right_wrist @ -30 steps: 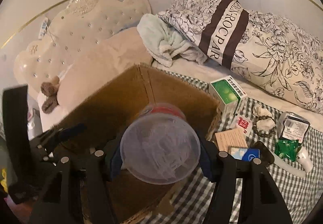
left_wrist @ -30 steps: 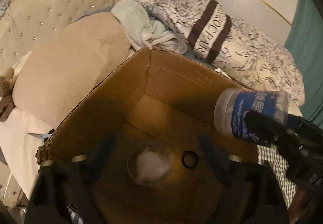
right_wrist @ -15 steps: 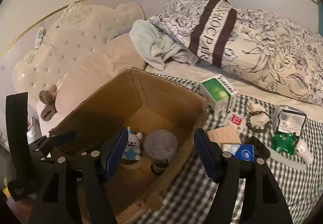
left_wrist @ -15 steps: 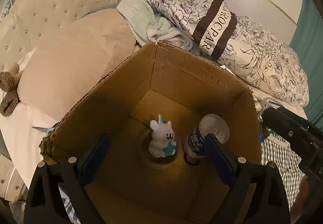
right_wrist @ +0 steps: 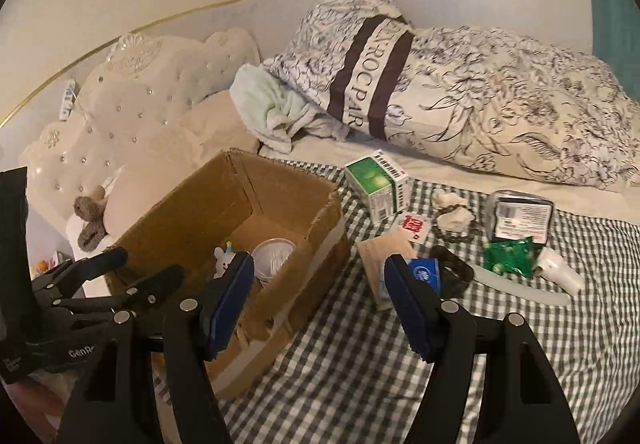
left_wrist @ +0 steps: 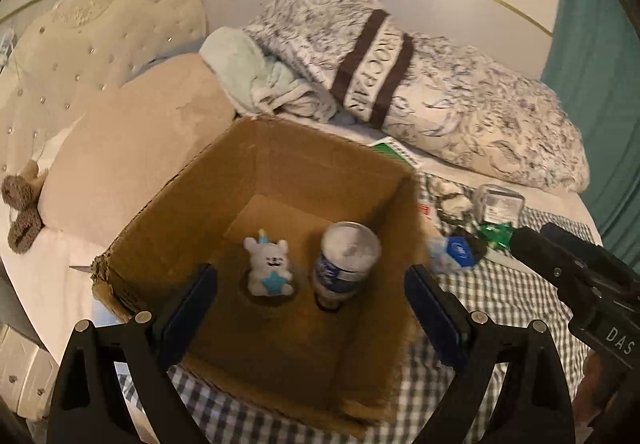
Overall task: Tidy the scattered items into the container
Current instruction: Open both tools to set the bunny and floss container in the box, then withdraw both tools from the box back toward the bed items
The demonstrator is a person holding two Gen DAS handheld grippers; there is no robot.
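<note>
Blue pads line both pairs of fingers, and nothing is seen between either pair: the left gripper [left_wrist: 310, 308] and the right gripper [right_wrist: 318, 304] are both held with their jaws apart and empty. The left one is angled down over the cardboard box [left_wrist: 280, 147]; the right one is angled down just beside the box's right wall, over the checked cloth [right_wrist: 360, 384].

Inside the box a small white bear figure [left_wrist: 268, 268] and a clear jar with a blue label [left_wrist: 346, 260] are seen standing side by side on the floor of it.

Beyond the right fingers, the remaining items are scattered on the cloth: a blue-and-white packet [right_wrist: 424, 274] nearest, a wooden card [right_wrist: 384, 252] beside it, a black ring-shaped object [right_wrist: 456, 276], a green sachet [right_wrist: 508, 258], a white tube [right_wrist: 558, 272], then a green carton [right_wrist: 376, 185], a small red-printed card [right_wrist: 414, 224], a bead bracelet on a white lump [right_wrist: 452, 213] and a clear case with a printed label [right_wrist: 520, 217]. Farthest off, a floral pillow [right_wrist: 480, 91] is laid along the wall.

The next pick is best made on the nearest packet: it should be approached low, with the jaws wide enough to straddle it, and the card and ring touching it should not be dragged along. Flat pieces may need to be taken by an edge.
</note>
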